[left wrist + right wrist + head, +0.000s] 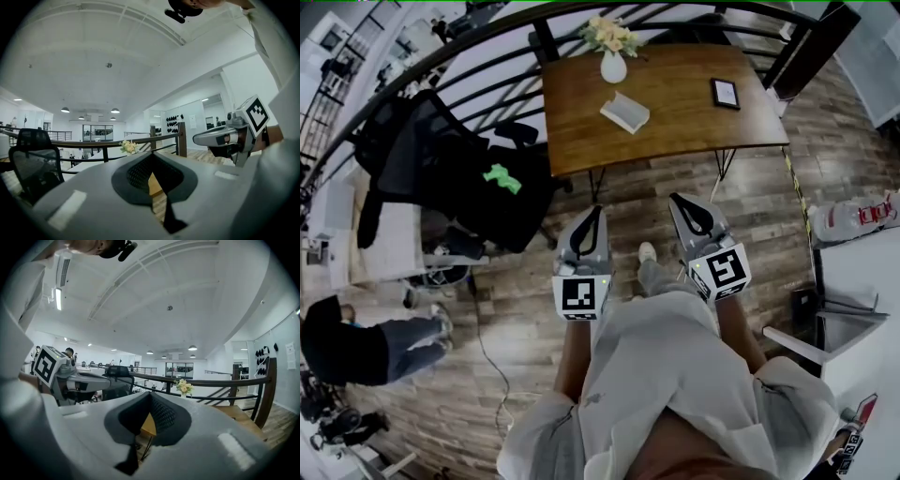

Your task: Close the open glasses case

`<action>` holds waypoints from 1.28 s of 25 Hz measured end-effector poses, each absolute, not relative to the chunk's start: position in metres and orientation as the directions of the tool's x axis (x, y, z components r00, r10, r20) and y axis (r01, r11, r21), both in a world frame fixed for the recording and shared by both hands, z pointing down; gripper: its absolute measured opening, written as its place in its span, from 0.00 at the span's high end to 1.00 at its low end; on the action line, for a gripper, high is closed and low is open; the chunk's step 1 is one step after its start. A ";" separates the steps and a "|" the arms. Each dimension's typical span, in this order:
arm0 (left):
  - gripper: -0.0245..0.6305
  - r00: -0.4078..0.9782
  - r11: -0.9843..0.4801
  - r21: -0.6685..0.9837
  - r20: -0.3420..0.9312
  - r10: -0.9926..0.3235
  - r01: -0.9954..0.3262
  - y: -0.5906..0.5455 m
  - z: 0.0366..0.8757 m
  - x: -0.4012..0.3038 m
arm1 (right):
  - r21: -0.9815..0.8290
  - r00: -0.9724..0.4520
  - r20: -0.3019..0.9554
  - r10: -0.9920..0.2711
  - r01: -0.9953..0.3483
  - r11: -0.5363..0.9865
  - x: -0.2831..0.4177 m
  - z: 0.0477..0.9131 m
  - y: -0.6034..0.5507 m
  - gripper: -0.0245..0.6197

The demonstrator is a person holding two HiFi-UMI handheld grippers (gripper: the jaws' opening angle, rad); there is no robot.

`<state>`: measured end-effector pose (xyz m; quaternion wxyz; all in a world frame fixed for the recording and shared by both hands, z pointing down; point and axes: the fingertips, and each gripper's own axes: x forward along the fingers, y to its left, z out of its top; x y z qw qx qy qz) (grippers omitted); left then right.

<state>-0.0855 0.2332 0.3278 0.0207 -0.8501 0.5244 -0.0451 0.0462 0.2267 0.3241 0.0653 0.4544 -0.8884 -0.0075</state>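
Two claws were held side by side at chest height, well short of the worktop (675, 127). The left claw (151, 154) had its jaws drawn together at the tips with nothing between them. The right claw (150, 395) was the same, tips meeting and empty. Both pointed forward toward the vase (613, 67) of pale flowers (612, 36), which suggested an approach being lined up and no grasp yet.

The open glasses case (624, 112), pale and spread like a small book, lay on the worktop just in front of the vase, toward the person. Neither claw touched it, and a stretch of plank floor (675, 187) lay between. A small dark framed item (725, 93) sat to the right of the vase, well apart from the case. A black office chair (441, 159) stood off to the vase's left, beside the curved railing (487, 75).

Judging by this, the closing had not begun. The person would need to step in, and one claw would probably steady the base while the other folded the lid.
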 end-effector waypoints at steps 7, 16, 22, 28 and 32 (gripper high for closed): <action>0.93 0.414 -0.418 -0.081 0.063 -0.908 -0.905 0.176 0.321 -0.078 | 0.059 -0.615 0.112 -0.780 -0.780 0.623 0.049 0.320 0.166 0.96; 0.93 0.365 -0.373 -0.104 0.088 -0.927 -0.922 0.110 0.318 -0.077 | 0.039 -0.658 0.106 -0.746 -0.747 0.664 0.048 0.319 0.093 0.96; 0.93 0.361 -0.369 -0.101 0.088 -0.928 -0.924 0.069 0.319 -0.065 | 0.035 -0.667 0.112 -0.737 -0.738 0.674 0.057 0.322 0.054 0.96; 0.93 0.359 -0.370 -0.092 0.116 -0.926 -0.925 0.044 0.325 -0.050 | 0.020 -0.677 0.127 -0.725 -0.729 0.684 0.068 0.324 0.026 0.96; 0.93 0.362 -0.373 -0.086 0.121 -0.924 -0.924 0.030 0.327 -0.048 | 0.006 -0.680 0.131 -0.721 -0.727 0.687 0.067 0.329 0.011 0.96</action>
